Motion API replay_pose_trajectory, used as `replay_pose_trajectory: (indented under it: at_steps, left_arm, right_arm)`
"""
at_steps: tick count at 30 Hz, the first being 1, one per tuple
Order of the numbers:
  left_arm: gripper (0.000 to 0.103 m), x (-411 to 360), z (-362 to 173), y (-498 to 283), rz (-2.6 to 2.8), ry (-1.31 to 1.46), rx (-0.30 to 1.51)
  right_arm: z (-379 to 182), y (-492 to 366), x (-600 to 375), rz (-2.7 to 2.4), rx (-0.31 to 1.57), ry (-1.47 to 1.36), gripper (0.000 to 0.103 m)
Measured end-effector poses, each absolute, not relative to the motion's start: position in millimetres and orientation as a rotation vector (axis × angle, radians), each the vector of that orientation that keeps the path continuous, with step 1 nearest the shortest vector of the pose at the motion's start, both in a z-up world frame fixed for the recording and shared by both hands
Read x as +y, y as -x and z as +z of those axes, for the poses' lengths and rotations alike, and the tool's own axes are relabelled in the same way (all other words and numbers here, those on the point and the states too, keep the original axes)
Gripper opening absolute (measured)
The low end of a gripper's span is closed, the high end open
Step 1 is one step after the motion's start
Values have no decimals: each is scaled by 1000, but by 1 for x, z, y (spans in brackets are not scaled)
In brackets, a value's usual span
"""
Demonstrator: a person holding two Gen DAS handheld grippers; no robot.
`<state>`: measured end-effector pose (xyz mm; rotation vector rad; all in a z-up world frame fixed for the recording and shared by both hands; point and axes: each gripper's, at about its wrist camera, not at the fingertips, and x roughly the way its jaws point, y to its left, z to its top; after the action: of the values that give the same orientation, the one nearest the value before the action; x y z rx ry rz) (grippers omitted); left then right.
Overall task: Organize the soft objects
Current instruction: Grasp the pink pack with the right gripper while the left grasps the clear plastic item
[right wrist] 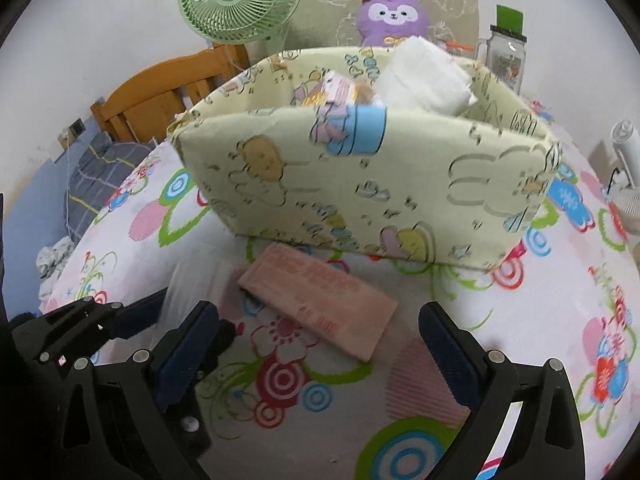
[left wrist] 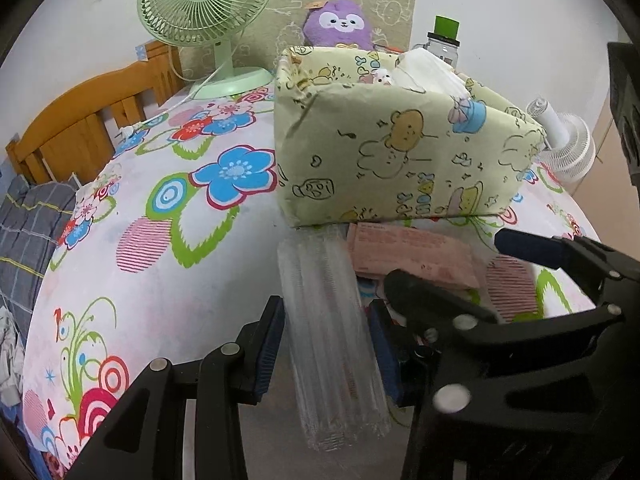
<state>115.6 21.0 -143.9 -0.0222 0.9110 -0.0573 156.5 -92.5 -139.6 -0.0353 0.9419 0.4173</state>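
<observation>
Left gripper (left wrist: 326, 350): fingers (left wrist: 266, 354) clenched on a clear plastic sleeve of straw-like tubes (left wrist: 328, 328), which runs from 6 o'clock up toward the fabric bin.
Right gripper (right wrist: 320, 354): fingers (right wrist: 450, 354) released and spread wide, nothing between them, hovering at 6 o'clock over the pink packet.
Pink packet (right wrist: 320, 306): flat on the floral sheet (right wrist: 520, 360), just in front of the bin.
Fabric bin (right wrist: 360, 184): pale green cartoon print, centre of the bed, holding a white tissue pack (right wrist: 424, 80) and a small snack packet (right wrist: 332, 90).
Backdrop: green desk fan (right wrist: 240, 0) at 11 o'clock, purple plush toy (right wrist: 394, 16) at 12 o'clock, green-lidded jar (right wrist: 506, 56) at 1 o'clock.
</observation>
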Motion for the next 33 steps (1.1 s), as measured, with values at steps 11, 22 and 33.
replay_pose_trajectory:
  at_steps: [11, 22, 33]
  left_arm:
    - [46, 22, -149, -123, -46, -1, 948]
    - [46, 24, -149, -122, -52, -35, 963]
    - [46, 21, -148, -119, -58, -61, 962]
  right_arm:
    - [-148, -180, -90, 464, 952, 172, 87]
    - [-156, -192, -89, 583, 978, 177, 87]
    - [-154, -179, -87, 590, 948, 223, 64]
